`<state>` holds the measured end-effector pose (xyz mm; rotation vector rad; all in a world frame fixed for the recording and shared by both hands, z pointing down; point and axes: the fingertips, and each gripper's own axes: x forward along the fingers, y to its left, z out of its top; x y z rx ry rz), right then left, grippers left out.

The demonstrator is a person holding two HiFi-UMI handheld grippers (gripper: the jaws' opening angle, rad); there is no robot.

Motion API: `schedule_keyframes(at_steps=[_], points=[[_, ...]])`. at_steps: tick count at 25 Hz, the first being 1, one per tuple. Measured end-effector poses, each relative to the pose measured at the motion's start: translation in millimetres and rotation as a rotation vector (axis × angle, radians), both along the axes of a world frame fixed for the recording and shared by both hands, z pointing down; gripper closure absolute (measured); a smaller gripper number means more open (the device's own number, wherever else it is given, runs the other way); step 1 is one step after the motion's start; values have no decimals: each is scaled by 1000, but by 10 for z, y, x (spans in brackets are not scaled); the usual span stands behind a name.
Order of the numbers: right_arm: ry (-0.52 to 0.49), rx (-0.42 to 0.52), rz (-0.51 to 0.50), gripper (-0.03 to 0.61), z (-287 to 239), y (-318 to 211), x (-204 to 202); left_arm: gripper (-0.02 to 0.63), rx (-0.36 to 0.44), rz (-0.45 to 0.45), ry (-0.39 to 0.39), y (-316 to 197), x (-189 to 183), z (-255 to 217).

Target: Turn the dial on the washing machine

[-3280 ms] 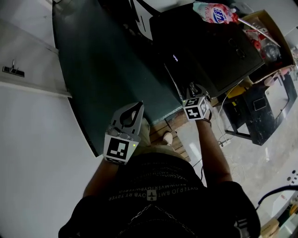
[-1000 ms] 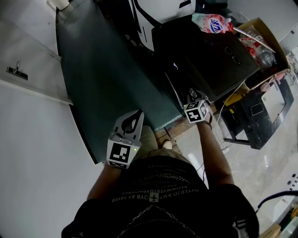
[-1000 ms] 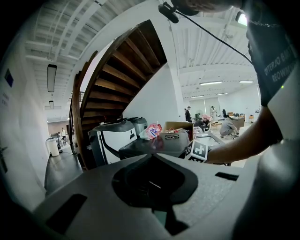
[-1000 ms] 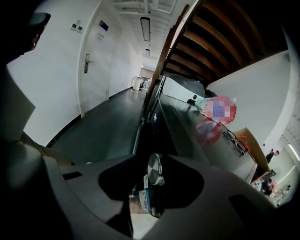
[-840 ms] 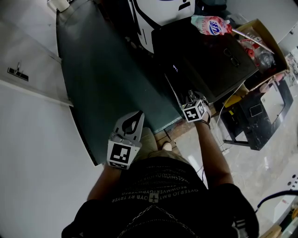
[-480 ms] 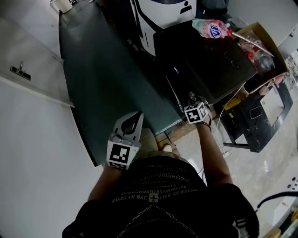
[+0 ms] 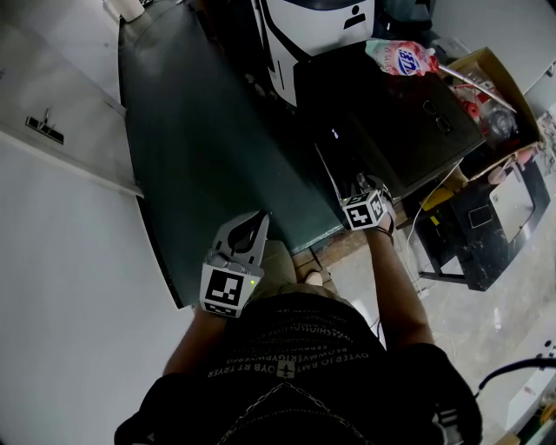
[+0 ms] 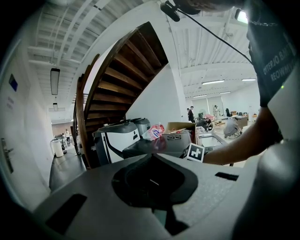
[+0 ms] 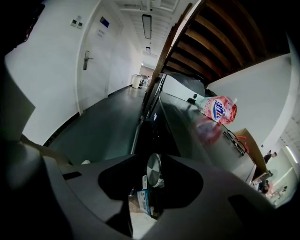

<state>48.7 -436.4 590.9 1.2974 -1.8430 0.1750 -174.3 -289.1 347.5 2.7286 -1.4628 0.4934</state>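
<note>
R gripper (image 7: 360, 183) is at the near front corner of the washing machine (image 7: 391, 113), arm stretched fwd. In the right gripper view its jaws are narrow and closed in on the silver dial (image 9: 153, 170). The dial sits right between the tips w/ its face turned left, and there's a label (image 9: 145, 199) just below it. The dial is on the machine's front, at the near end; can't pick it out in the head view. A small lit display (image 7: 334, 133) sits farther along the same front edge. L gripper (image 7: 258, 219) is left of the machine, well apart from it, over the near edge of the dark green floor strip (image 7: 200, 148). Its jaws are together w/ tips meeting at a point, and the left gripper view shows nothing between them. On the dark machine top there's a pink detergent bag (image 7: 401, 57) lying flat at the far end, and a pair of glasses (image 9: 233, 140) toward the right edge. An open cardboard box (image 7: 499, 65) w/ mixed stuff is just right of the machine. A white-and-black appliance (image 7: 313, 26) is just beyond the machine's far end. A white door w/ a handle (image 7: 43, 126) is on the far left. A wooden staircase (image 8: 126, 70) runs overhead in both gripper views.
</note>
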Motion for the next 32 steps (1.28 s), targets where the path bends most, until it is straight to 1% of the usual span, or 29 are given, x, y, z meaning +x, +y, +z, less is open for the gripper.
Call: schedule_keyframes(at_steps=[5, 8, 13, 17, 21, 28, 30, 32], points=[[-35, -14, 33, 459, 20, 35, 67, 607, 6, 3, -18, 7, 16, -29], [-31, -26, 40, 469, 35, 109, 123, 607, 9, -3, -22, -5, -21, -59], [-25, -34, 27, 465, 47, 139, 119, 607, 2, -12, -11, -61, -39, -51], [-32, 6, -2, 451, -84, 44, 26, 607, 6, 7, -14, -88, 8, -73], [-15, -18, -1, 440, -12, 16, -1, 607, 17, 21, -16, -103, 67, -62], [-1, -51, 22, 449, 48, 117, 101, 607, 10, 13, -8, -91, 32, -34], [-3, -50, 24, 449, 78, 139, 120, 607, 12, 10, -6, -81, 10, -43], [-13, -25, 13, 448, 51, 126, 99, 607, 17, 8, -6, -77, -6, -54]])
